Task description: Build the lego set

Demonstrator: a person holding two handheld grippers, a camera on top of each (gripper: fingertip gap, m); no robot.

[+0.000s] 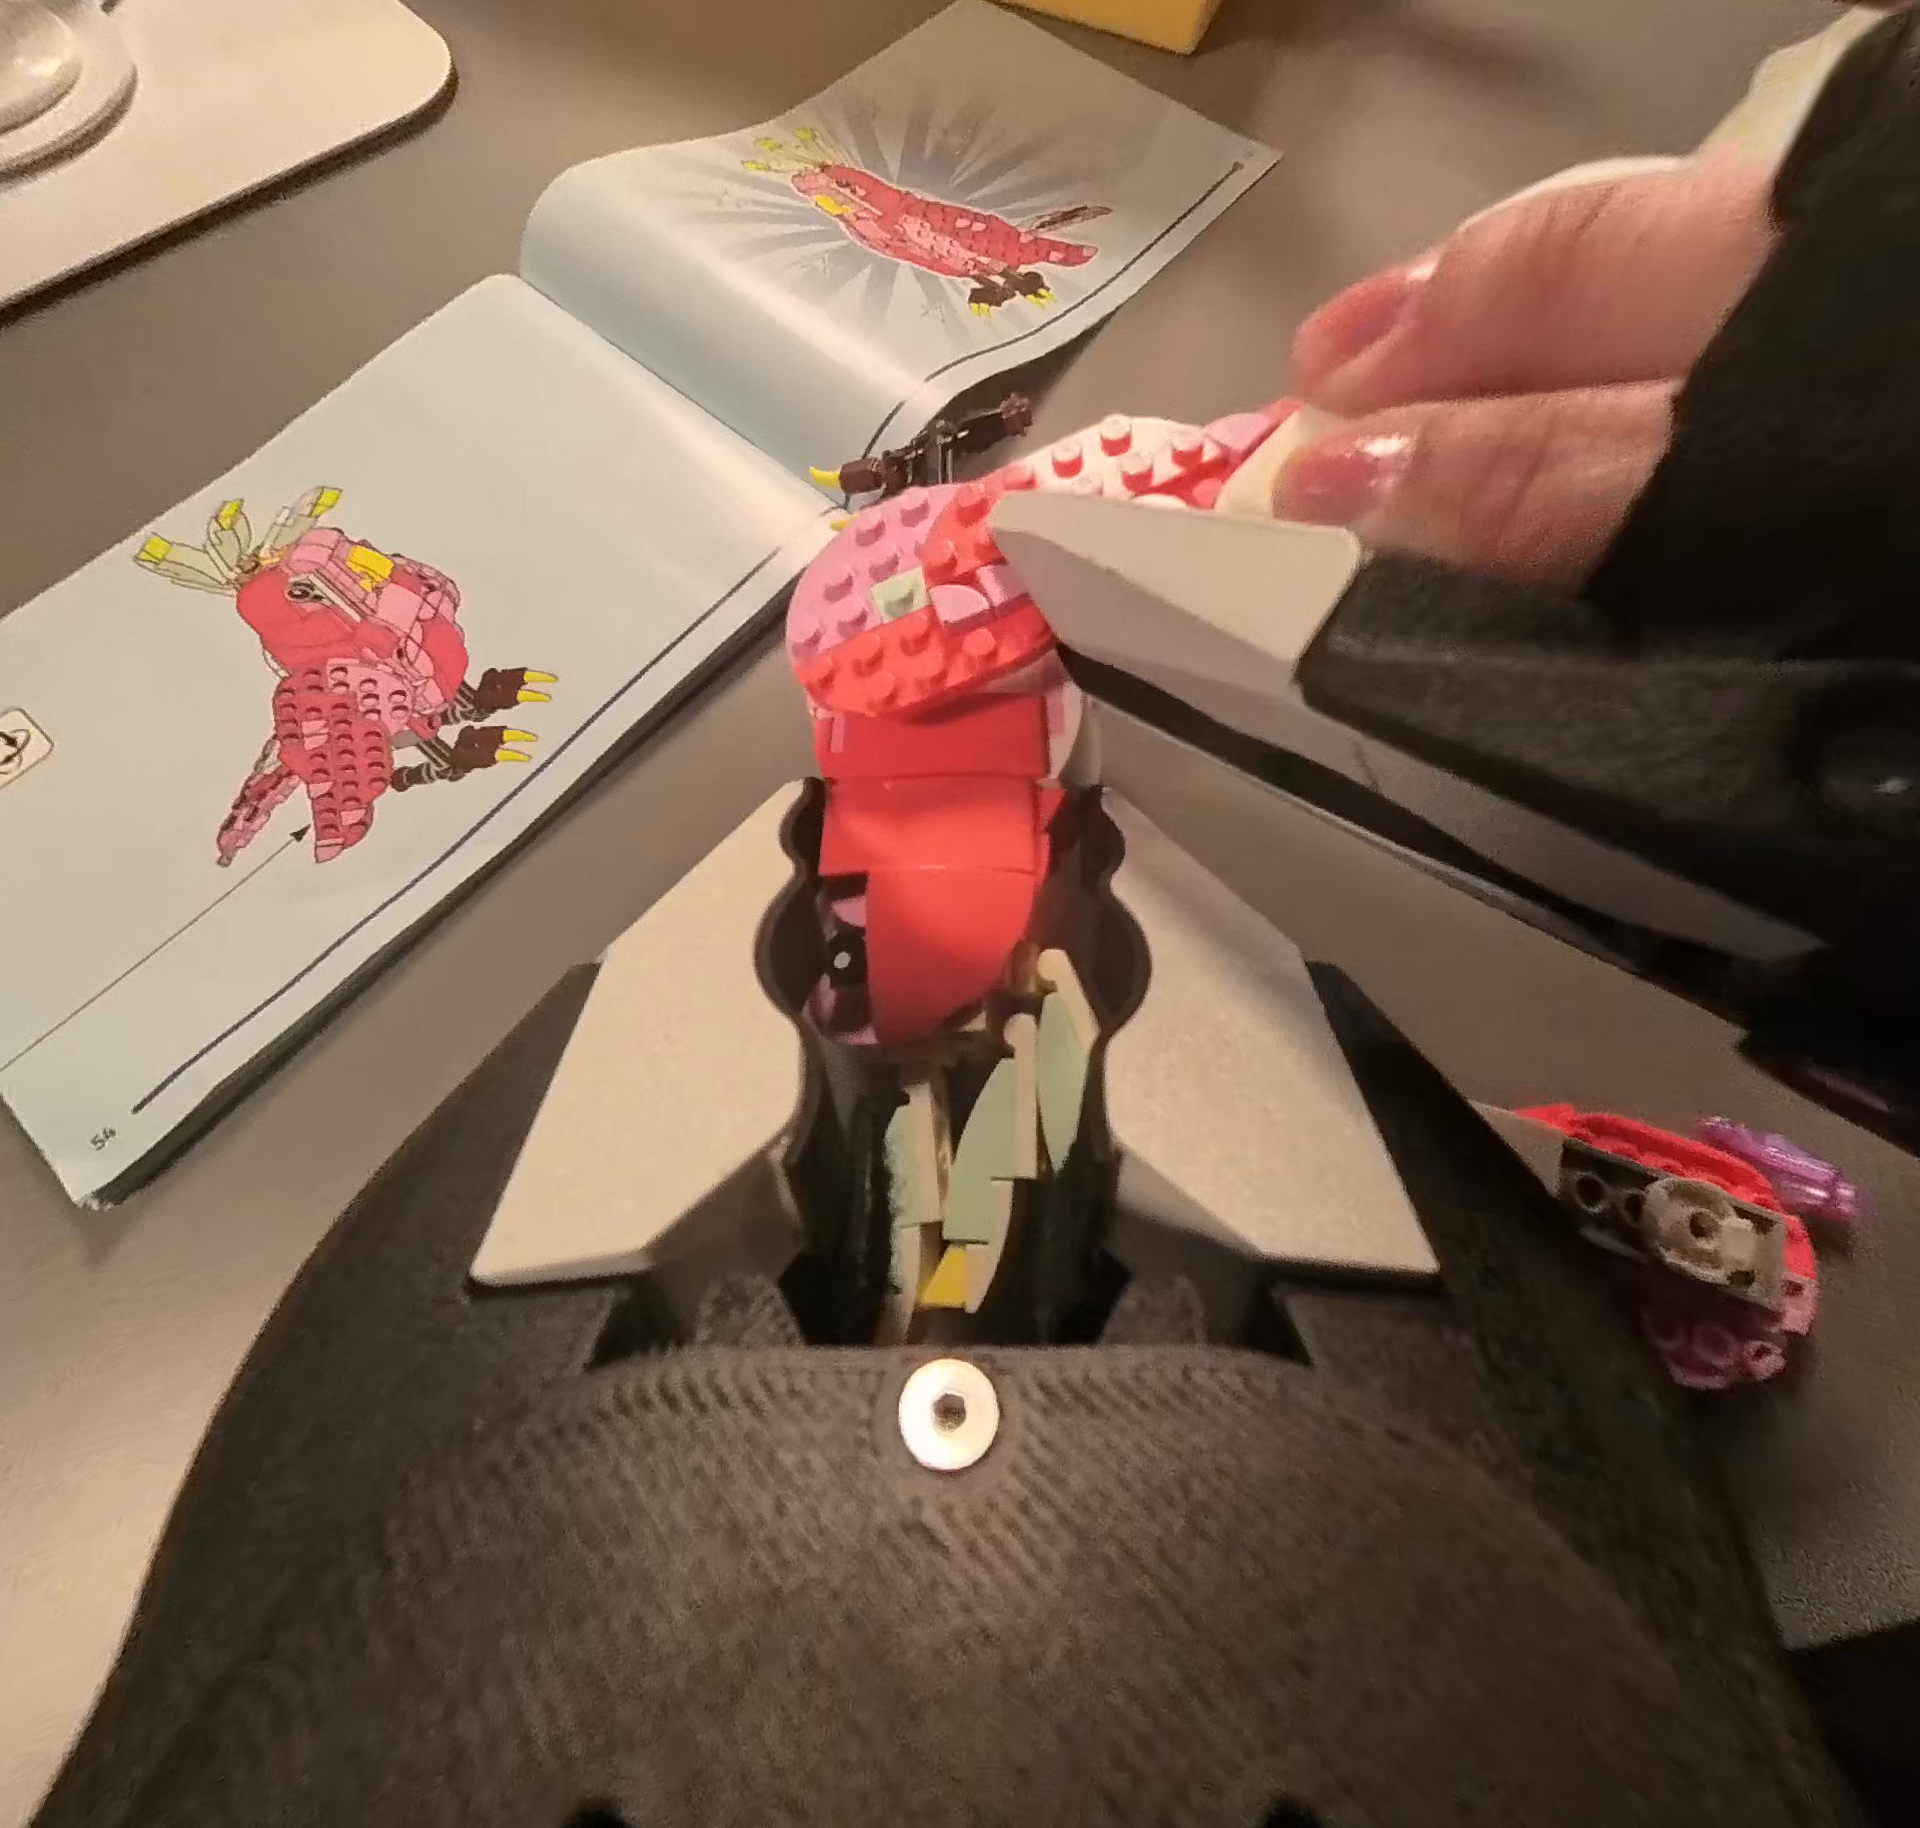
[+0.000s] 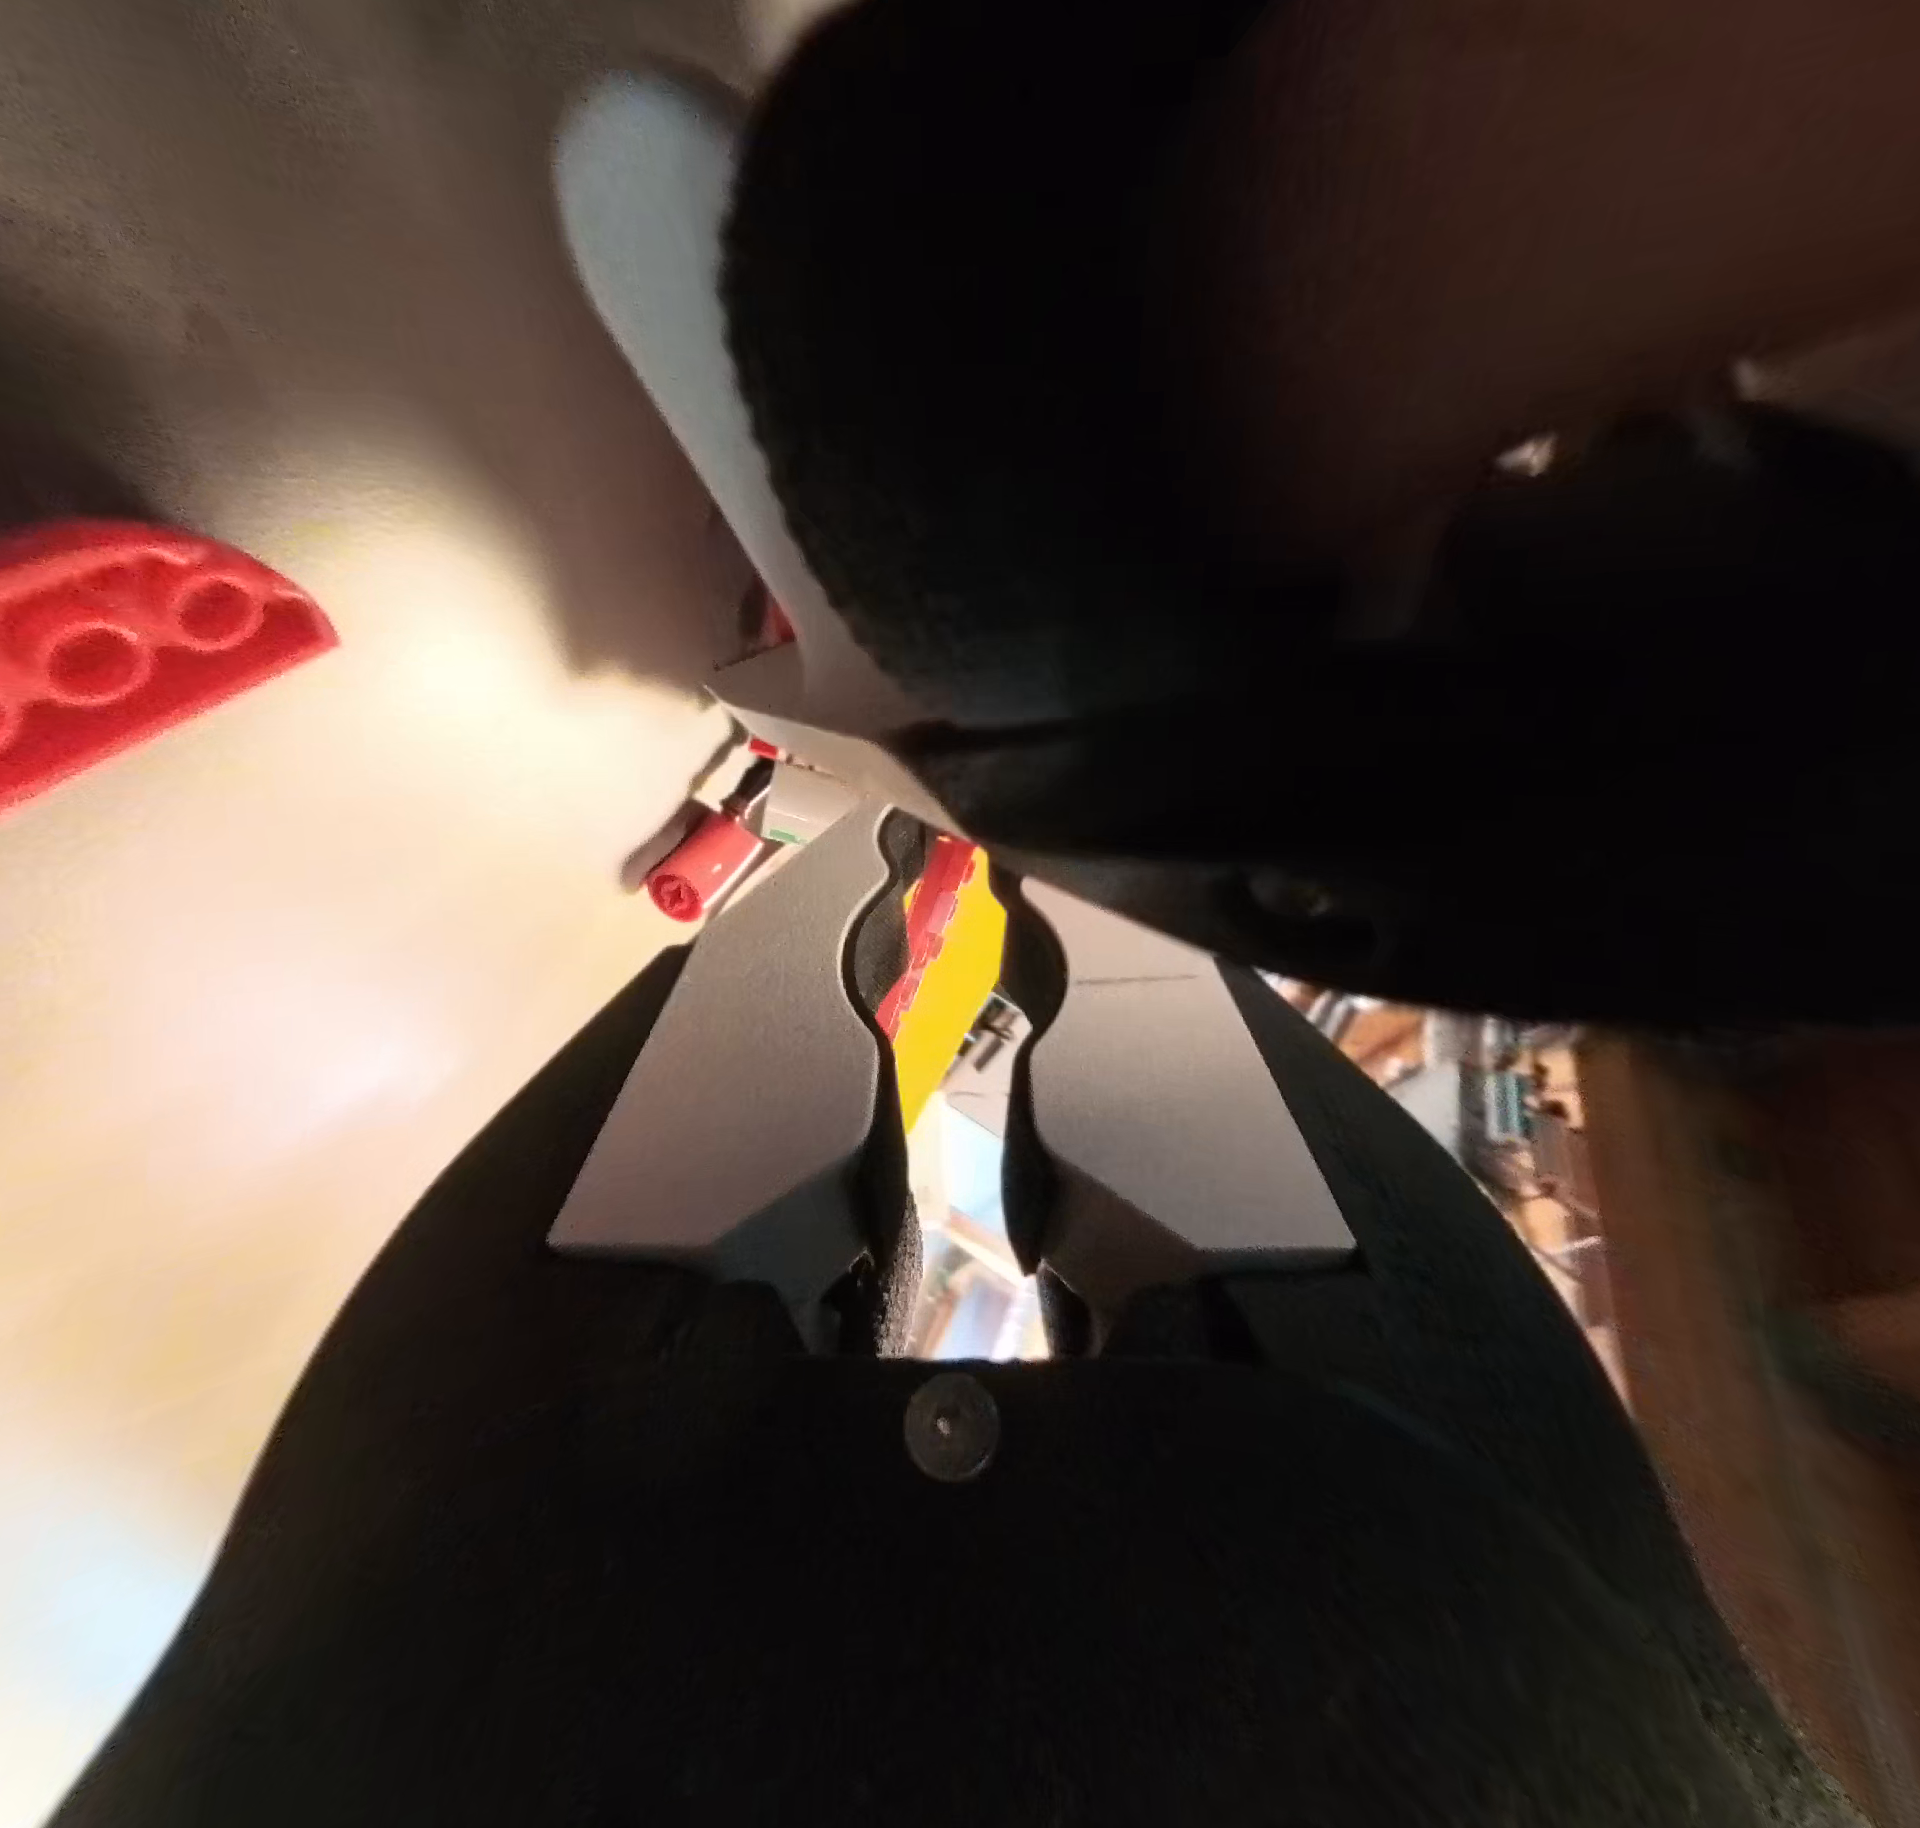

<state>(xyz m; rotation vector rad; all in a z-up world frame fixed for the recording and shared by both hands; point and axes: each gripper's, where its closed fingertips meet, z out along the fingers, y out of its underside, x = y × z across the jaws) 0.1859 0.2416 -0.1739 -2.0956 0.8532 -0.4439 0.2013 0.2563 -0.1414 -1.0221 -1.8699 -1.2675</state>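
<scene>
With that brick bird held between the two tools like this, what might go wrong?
1. The red and pink brick bird is gripped around its body by the left tool while the right tool grips its studded wing; a pull might pop pieces apart.
2. The pale green crest feathers sit deep between the left tool's fingers and may snap off.

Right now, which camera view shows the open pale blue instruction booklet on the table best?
The left wrist view. The open pale blue instruction booklet lies flat on the grey table there, both pages showing drawings of a red and pink brick bird. The right wrist view shows nothing of it, only blurred brick pieces and dark gripper bodies.
</scene>
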